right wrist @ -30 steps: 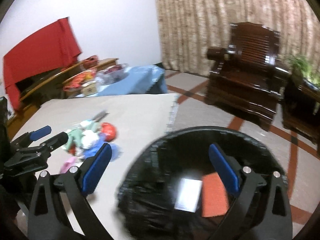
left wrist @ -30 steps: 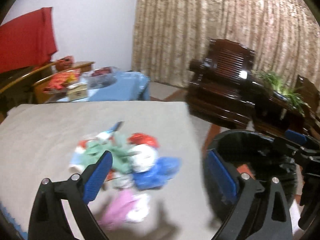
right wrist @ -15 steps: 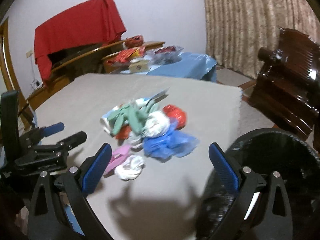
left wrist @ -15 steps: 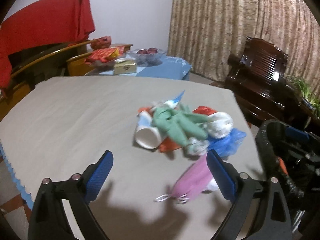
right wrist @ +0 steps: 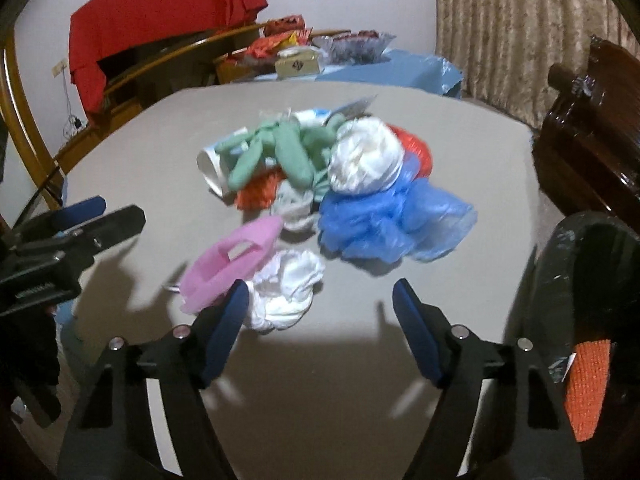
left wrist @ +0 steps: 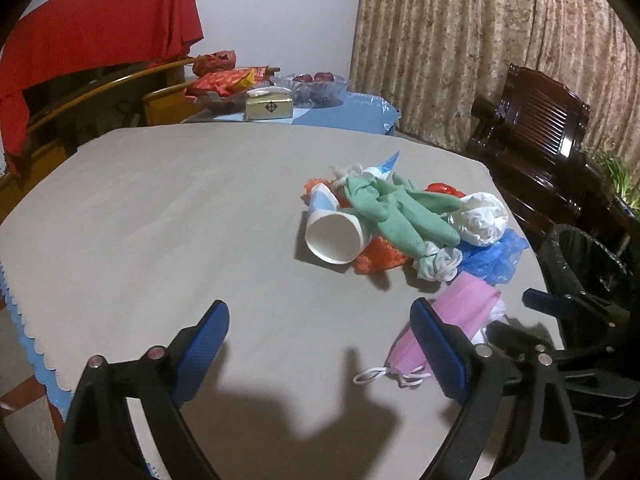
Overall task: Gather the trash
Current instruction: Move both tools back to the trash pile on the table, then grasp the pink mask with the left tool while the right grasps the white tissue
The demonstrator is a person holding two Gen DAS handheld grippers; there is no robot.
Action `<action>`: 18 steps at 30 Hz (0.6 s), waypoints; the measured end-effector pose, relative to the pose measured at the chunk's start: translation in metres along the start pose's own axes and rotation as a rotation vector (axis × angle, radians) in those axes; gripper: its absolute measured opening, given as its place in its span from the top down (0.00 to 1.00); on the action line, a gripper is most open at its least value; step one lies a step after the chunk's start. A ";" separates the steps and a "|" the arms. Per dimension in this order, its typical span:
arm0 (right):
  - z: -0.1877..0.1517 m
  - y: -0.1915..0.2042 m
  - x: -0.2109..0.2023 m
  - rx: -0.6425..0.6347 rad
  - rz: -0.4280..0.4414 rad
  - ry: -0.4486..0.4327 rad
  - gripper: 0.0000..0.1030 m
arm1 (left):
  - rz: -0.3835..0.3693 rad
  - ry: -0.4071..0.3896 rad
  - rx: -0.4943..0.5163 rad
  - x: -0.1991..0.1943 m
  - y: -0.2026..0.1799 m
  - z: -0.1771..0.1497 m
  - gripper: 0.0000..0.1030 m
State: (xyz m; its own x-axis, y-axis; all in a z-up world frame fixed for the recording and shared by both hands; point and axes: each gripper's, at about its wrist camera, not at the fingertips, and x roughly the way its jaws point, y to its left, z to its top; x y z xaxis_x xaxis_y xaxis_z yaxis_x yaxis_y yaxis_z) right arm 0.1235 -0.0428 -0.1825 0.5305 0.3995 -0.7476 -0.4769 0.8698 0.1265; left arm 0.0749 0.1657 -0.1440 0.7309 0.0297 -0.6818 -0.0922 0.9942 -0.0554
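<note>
We have two wrist fisheyes, each angled down along its own fingers over the grey table [left wrist: 160,208]. Both share the trash pile [right wrist: 320,176] — the left view from its left, the right nearer, from its right.

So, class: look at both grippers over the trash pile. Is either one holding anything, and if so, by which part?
Nothing is held. The left gripper and the right gripper are both open above the table, short of the pile; the right's jaws have just been closing, with nothing between them.

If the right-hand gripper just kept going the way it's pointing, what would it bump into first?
Probably the crumpled white tissue, lying just ahead of the right gripper by its left finger, with the pink mask beside it. Depth is hard to judge, so it might meet bare table first.
</note>
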 end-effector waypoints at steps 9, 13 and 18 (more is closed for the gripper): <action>0.009 0.011 0.017 -0.018 0.092 0.034 0.58 | -0.011 0.020 -0.006 0.006 0.002 -0.003 0.13; 0.012 0.013 0.018 -0.019 0.131 0.054 0.75 | -0.019 0.025 -0.002 0.006 0.001 -0.002 0.13; 0.018 0.002 0.003 -0.014 0.077 0.040 0.76 | -0.048 0.028 0.010 0.007 -0.006 -0.001 0.13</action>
State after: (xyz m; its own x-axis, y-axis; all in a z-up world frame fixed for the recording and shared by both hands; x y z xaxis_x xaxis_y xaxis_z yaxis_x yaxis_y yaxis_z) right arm 0.1365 -0.0345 -0.1731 0.4635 0.4527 -0.7617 -0.5249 0.8328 0.1756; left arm 0.0798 0.1598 -0.1496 0.7151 -0.0207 -0.6987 -0.0504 0.9954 -0.0811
